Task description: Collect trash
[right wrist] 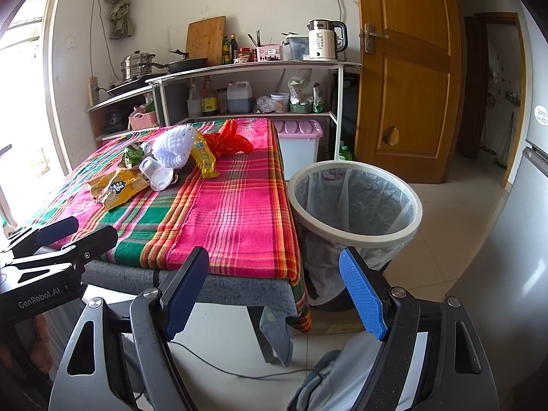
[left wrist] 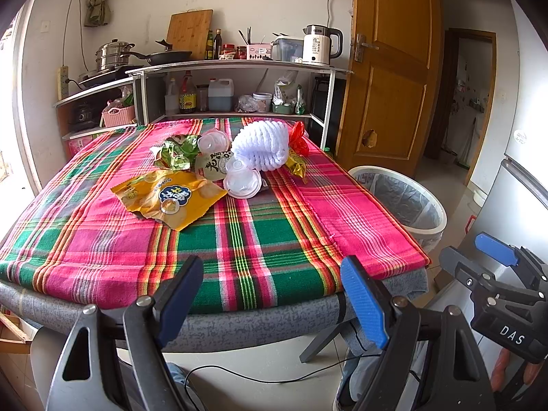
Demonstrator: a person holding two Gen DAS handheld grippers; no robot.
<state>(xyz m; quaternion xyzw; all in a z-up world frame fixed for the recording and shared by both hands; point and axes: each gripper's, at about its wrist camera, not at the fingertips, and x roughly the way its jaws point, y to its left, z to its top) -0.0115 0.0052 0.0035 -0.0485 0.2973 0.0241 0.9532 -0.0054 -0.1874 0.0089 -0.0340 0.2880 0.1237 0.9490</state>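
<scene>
Both the left gripper [left wrist: 272, 294] and right gripper [right wrist: 274, 291] hang spread and empty short of the table [left wrist: 239, 325]. Farther on, the trash pile [left wrist: 219, 164] sits mid-cloth; light wrappers could slip from a shallow pinch. Only the right wrist view shows the whole lined bin [right wrist: 354, 236].

Trash bin [left wrist: 407, 202] partly hidden behind the table [left wrist: 239, 325] edge in left view; its base is hidden in both. Print on the yellow snack bag [left wrist: 171, 197] too small to read. Doorway room [right wrist: 496, 85] too dim and small to tell.
</scene>
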